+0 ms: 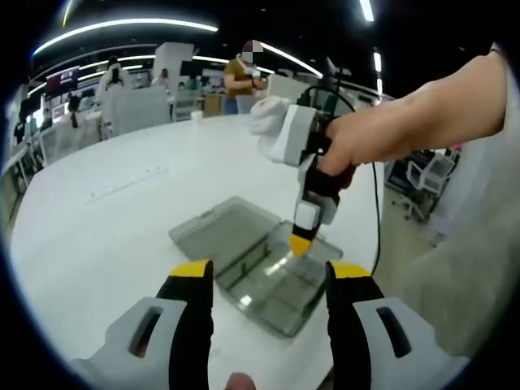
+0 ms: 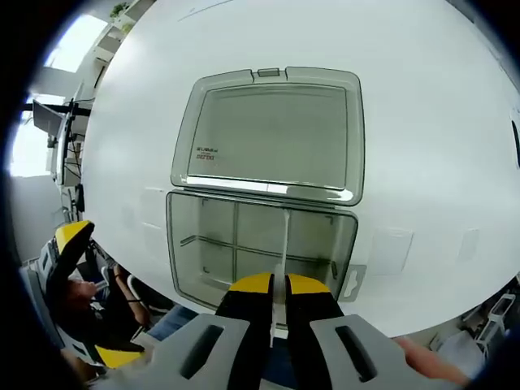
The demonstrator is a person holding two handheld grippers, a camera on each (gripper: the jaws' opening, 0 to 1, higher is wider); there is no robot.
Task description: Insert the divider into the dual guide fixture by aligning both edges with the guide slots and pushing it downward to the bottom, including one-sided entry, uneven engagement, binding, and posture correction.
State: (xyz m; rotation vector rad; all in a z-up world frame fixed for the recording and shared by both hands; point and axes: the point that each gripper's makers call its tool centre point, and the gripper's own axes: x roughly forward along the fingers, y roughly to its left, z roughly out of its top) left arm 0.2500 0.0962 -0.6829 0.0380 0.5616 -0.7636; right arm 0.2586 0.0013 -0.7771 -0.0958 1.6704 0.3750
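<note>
A clear grey plastic box (image 1: 268,280) lies on the white table (image 1: 114,219) with its lid (image 2: 272,130) folded open flat. The tray half (image 2: 203,244) is split into compartments by thin walls. A thin clear divider (image 2: 283,240) stands on edge in the tray, and my right gripper (image 2: 280,286) is shut on its near end from above. In the left gripper view, a hand holds the right gripper (image 1: 301,244) tip-down over the tray. My left gripper (image 1: 270,272) hangs open just short of the box, with nothing between its jaws; its yellow tip (image 2: 71,234) shows beside the table edge.
The box sits close to the table's near edge (image 2: 244,318). A black cable (image 1: 376,203) hangs past the table's right side. Office chairs (image 1: 422,175) and a standing person (image 1: 240,77) are beyond the table. A person's arm (image 1: 422,114) reaches in from the right.
</note>
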